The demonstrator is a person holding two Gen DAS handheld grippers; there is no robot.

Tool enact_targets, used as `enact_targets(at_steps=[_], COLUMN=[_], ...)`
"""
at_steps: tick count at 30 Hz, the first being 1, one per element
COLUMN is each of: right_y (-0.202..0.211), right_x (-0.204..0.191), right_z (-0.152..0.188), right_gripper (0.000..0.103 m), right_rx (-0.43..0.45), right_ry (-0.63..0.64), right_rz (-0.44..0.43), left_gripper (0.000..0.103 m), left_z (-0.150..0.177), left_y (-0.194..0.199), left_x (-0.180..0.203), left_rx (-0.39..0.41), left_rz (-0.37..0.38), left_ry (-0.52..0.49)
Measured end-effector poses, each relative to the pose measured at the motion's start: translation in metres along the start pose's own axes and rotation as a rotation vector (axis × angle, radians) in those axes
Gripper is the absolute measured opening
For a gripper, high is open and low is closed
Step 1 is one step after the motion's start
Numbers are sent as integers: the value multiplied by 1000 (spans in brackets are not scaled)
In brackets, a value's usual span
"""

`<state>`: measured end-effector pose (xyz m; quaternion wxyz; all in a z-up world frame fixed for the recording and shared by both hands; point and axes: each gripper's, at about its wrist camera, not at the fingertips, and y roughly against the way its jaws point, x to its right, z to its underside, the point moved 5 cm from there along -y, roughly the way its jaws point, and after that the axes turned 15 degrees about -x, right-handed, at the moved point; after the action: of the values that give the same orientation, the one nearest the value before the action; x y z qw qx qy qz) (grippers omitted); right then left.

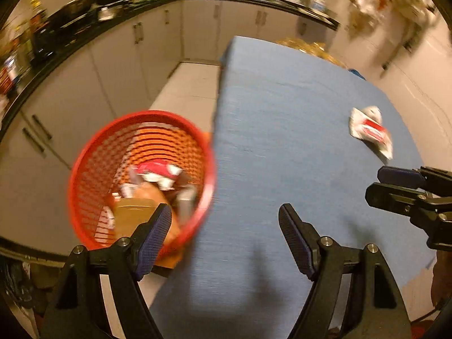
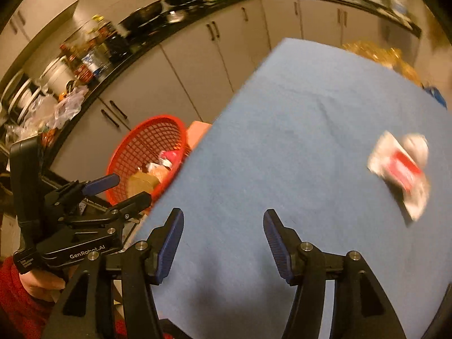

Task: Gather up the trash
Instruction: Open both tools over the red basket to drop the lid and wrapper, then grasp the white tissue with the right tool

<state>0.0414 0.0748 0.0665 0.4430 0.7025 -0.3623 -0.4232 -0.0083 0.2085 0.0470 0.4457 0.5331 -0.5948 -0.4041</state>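
A kitchen with pale cabinet doors point(image 2: 197, 65) and a long dark worktop point(image 2: 158, 35) crowded with pans, jars and bags runs behind a bench point(image 1: 282, 141) covered in blue cloth. Both views are blurred in places.

The left tool point(image 1: 224, 234) hangs over the near left edge of the bench, its jaws spread wide and holding nothing; its left finger shows in front of the basket and its right finger over the blue cloth. Ahead and to the left of this tool, just beside the bench edge and lower than its top, stands a red mesh basket point(image 1: 84, 175). Inside it lie crumpled red-and-white wrappers point(image 1: 156, 171) and a tan piece of cardboard or paper point(image 1: 135, 214); what else is in there is too blurred to tell.

The right tool point(image 2: 223, 234) is over the cloth, jaws also spread wide and empty. Ahead and to the right of it, lying flat on the bench and well apart from its fingers, is a flattened white packet with a red label point(image 2: 401, 172). In the left wrist view the same packet point(image 1: 371, 131) lies far to the right, just beyond the right tool where it enters at the frame edge. A hand in a red sleeve point(image 2: 42, 285) grips the left tool's handle.
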Motion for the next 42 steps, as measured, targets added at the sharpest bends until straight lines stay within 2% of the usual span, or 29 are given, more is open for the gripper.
enact_targets(at_steps=[9,15,19,21,25,28,30,33,38,40,42], right_y=[29,46,57,65,76,73,67,47,17,4,-5], right_x=[77,131,169,195,233,258,269,288,311,315,310], right_z=[43,59,57,48,24,-2,-23,-51,-71,-71,-69], right_gripper=[63,63,63,63,63,70,74,74,74,69,50], right_rx=[26,53,55,66,99,108,113,83,54,26,7], right_ry=[-139,-234,-252,-287,-354,-373,-371,-387,-456,-478,-467], right_rz=[13,43,74,110,100,92,66,62,36,0,-43], left_gripper=[77,77,77,77,77,77,77,77,77,77,77], left_z=[8,14,19,23,29,33,36,42,50,51,50], left_y=[-7,-7,-6,-5,-1,3,5,9,11,12,11], left_x=[68,91,94,93,87,79,74,66,54,50,49], left_rx=[-25,-33,-37,-39,-40,-39,-41,-44,-50,-50,-51], left_rz=[22,9,-13,-25,-58,-80,-98,-119,-140,-141,-139], left_ry=[-113,-130,-123,-112,-80,-47,-26,-1,45,60,67])
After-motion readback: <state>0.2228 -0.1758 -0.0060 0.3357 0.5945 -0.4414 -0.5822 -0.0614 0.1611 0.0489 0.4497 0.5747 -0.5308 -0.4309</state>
